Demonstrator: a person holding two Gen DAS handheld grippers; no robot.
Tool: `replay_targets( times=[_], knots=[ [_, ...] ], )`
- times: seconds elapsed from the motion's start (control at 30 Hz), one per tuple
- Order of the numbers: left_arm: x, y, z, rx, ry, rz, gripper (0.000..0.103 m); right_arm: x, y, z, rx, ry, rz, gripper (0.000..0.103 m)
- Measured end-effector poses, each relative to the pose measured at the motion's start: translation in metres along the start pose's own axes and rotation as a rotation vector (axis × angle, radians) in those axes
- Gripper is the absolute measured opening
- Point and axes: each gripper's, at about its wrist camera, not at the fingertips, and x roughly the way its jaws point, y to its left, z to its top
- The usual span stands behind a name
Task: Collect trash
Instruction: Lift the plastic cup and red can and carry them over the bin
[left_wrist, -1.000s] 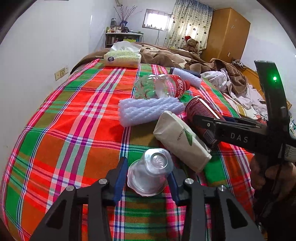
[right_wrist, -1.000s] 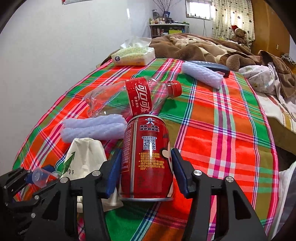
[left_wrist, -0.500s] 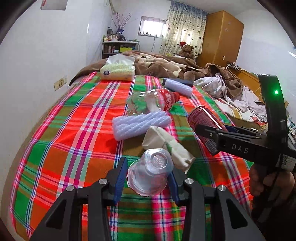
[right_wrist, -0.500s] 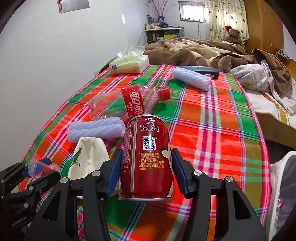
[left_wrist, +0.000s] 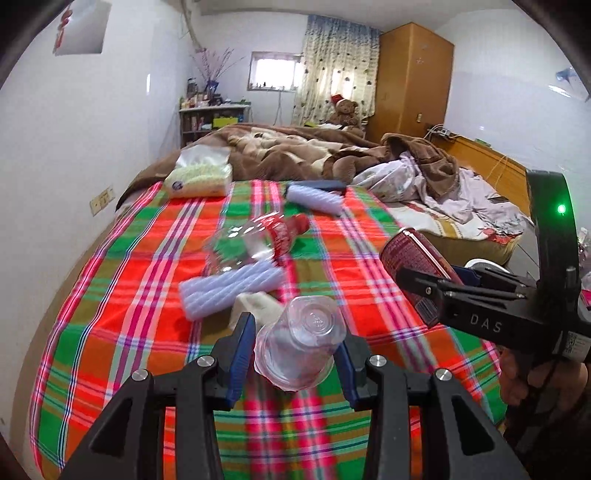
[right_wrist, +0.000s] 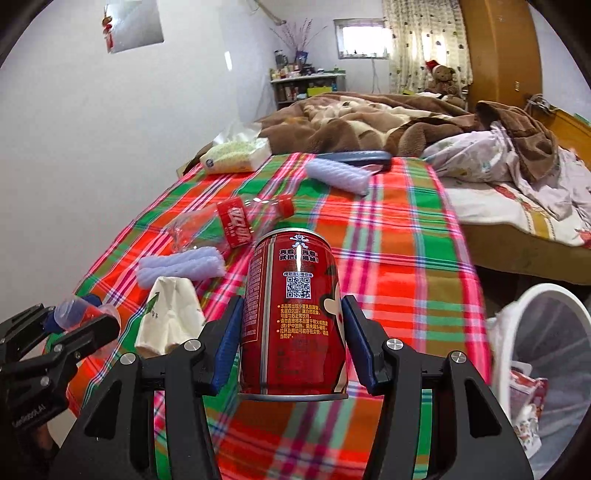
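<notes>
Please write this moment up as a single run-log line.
left gripper: shut on clear plastic cup | right gripper: shut on red can | white bin: right, beside bed

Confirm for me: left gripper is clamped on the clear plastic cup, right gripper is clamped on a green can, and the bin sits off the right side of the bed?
Not quite: the can is red, not green, as the right wrist view shows. The rest holds: the left gripper grips the clear plastic cup, the right gripper grips the can, and the bin sits off the bed's right side.
</notes>
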Motion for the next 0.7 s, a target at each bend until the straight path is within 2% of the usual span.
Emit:
replay_targets(
  times=[0.7],
  knots=[
    [0.011, -0.122, 0.03, 0.163, -0.027, -0.195, 0.041, -0.053, -0.091, -0.017, 0.157, -0.069, -0.18, 0.054]
  ],
)
